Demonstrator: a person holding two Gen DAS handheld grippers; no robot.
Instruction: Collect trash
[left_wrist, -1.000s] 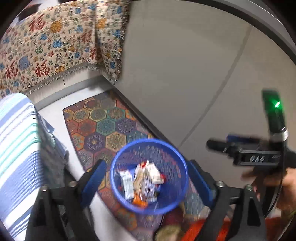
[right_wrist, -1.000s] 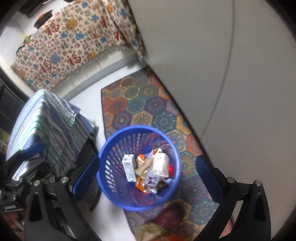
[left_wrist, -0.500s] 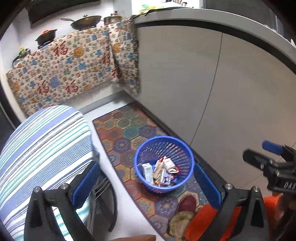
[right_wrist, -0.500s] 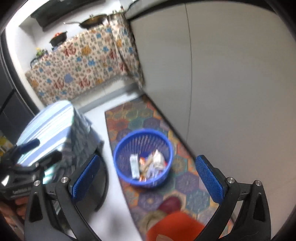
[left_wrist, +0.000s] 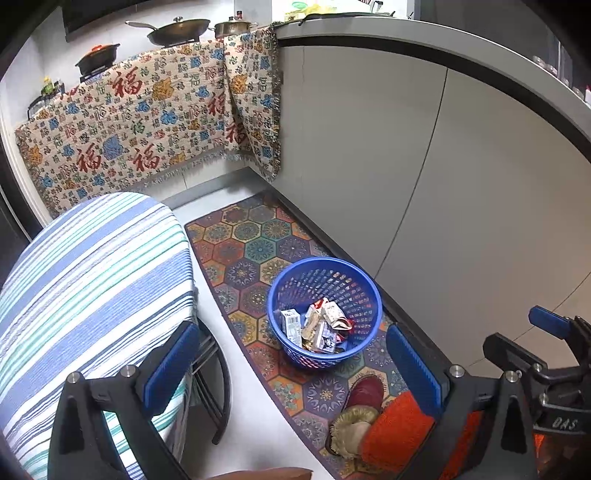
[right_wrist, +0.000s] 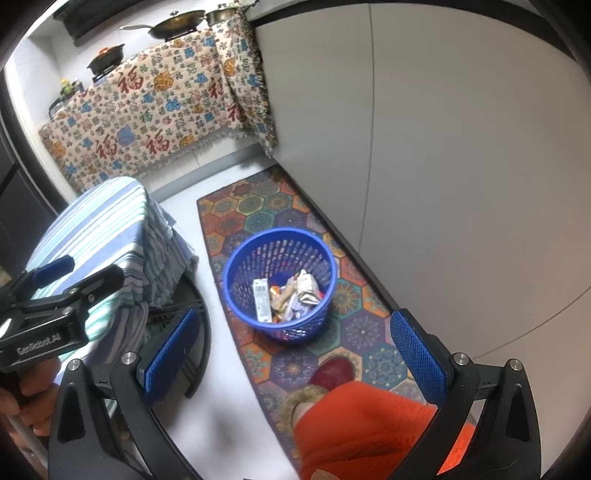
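A blue mesh basket (left_wrist: 325, 267) stands on the patterned rug, holding several crumpled wrappers and small cartons (left_wrist: 317, 326). My left gripper (left_wrist: 291, 363) hangs high above and in front of it, jaws open wide, nothing between the blue pads (left_wrist: 171, 363). In the right wrist view the same basket (right_wrist: 280, 236) with its trash (right_wrist: 288, 295) lies below my right gripper (right_wrist: 295, 356), which is also open and empty. Each gripper shows at the edge of the other's view: the right gripper (left_wrist: 546, 354) at the right, the left gripper (right_wrist: 55, 291) at the left.
A table under a striped cloth (left_wrist: 92, 277) stands left of the basket. Grey cabinet fronts (left_wrist: 406, 166) run along the right of the rug (left_wrist: 251, 240). A person's red slipper (left_wrist: 365, 391) and orange trouser leg (left_wrist: 399, 424) are just near the basket. A patterned cloth (left_wrist: 129, 122) hangs at the back.
Both grippers have risen and drawn back from the basket, which now looks smaller and farther off. More of the kitchen, the striped table and the person's foot has come into view.
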